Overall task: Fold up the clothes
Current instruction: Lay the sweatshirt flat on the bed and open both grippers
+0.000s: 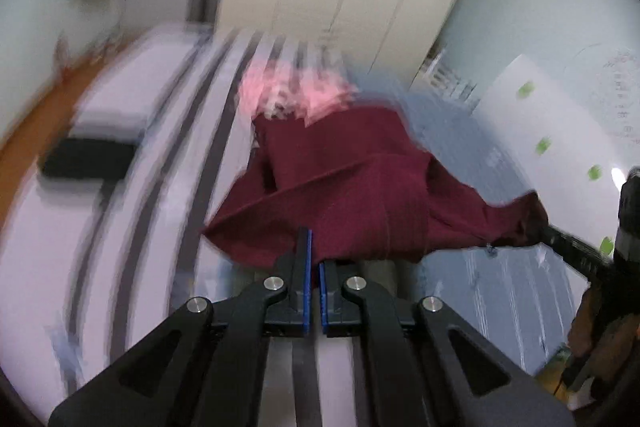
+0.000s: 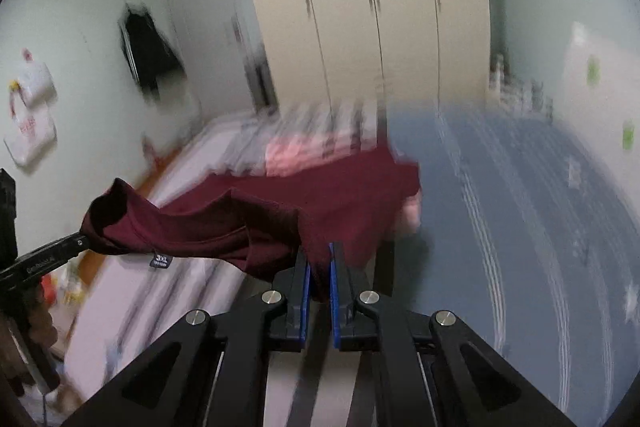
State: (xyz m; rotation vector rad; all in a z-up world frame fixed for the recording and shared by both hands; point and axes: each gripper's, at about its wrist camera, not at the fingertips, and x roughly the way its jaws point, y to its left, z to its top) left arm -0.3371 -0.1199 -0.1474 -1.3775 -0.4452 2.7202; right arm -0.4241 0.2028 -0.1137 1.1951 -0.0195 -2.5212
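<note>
A dark red garment (image 1: 352, 187) hangs stretched in the air above the bed, one edge in each gripper. My left gripper (image 1: 315, 259) is shut on its near edge, the cloth pinched between the blue pads. In the right wrist view the same garment (image 2: 320, 203) runs from my right gripper (image 2: 319, 267), shut on a fold of it, across to the left gripper (image 2: 86, 241) at the far left, where a small size label dangles. The right gripper (image 1: 538, 233) shows at the right edge of the left wrist view, clamped on the far corner. Both views are motion-blurred.
Below lies a bed with a blue sheet (image 2: 500, 211) and a white striped cover (image 1: 132, 195). A pink cloth (image 1: 296, 91) lies on the bed behind the garment. A tall cream wardrobe (image 2: 360, 11) stands at the bed's far end. Bags hang on the left wall (image 2: 30, 107).
</note>
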